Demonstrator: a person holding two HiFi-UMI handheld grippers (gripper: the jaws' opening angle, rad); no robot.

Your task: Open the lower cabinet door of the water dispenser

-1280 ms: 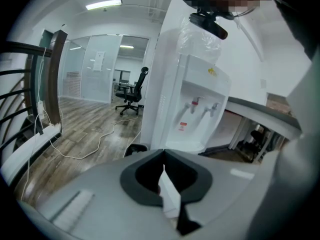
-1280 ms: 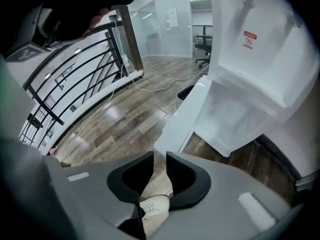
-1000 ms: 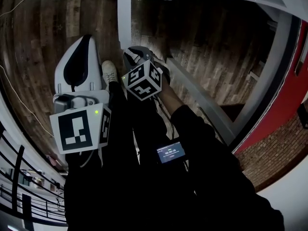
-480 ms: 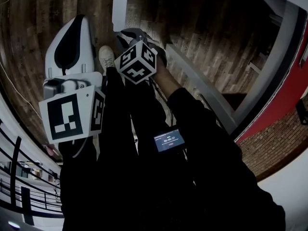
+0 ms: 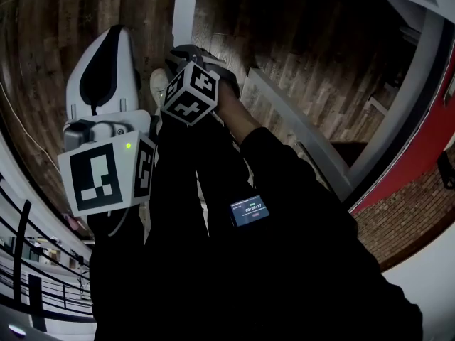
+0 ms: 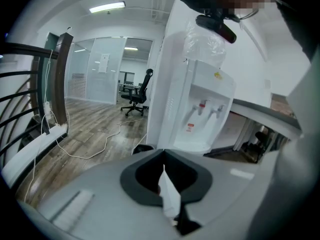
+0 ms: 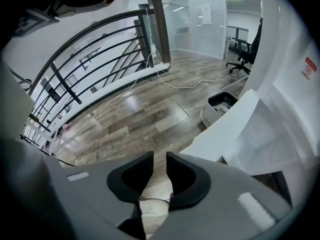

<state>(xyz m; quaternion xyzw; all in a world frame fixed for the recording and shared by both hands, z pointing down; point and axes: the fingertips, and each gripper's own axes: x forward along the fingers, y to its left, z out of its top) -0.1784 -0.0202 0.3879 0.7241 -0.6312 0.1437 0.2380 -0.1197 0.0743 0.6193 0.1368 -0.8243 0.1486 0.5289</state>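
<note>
A wood-plank floor (image 7: 125, 114) runs through this open office, with glass partitions at the far end, a black railing (image 7: 85, 54) down one side and a swivel chair (image 6: 136, 91) standing out in the middle. The water dispenser (image 6: 202, 109) is white and upright, its taps facing the room. Its lower cabinet door (image 7: 227, 126) is down near the floor and already stands swung away from the body, so the pale hollow of the cabinet (image 7: 272, 144) shows behind it.

The right hand-held gripper (image 7: 160, 158) is the one at the door and points steeply down at the boards. Its jaws have just been opening and stand a little apart with nothing between them. Only floor and the toe of the person's shoe (image 7: 150, 209) show through the gap. From this gripper the door lies just off to the right and a little ahead, near but not touching. The panel's long edge slants away towards a small bin (image 7: 222, 103) beyond.

The left hand-held gripper (image 6: 163, 153) hangs well apart from the dispenser, aimed at its front with its jaws together at the tips. A white sliver shows in the slit behind them, and I can't tell what it is.

The right hand is plainly the nearer, so I'd expect any wider swing to fall to it. It would need to reach right to the door's free edge and follow the door's arc. To my eye the opening is largely done
</note>
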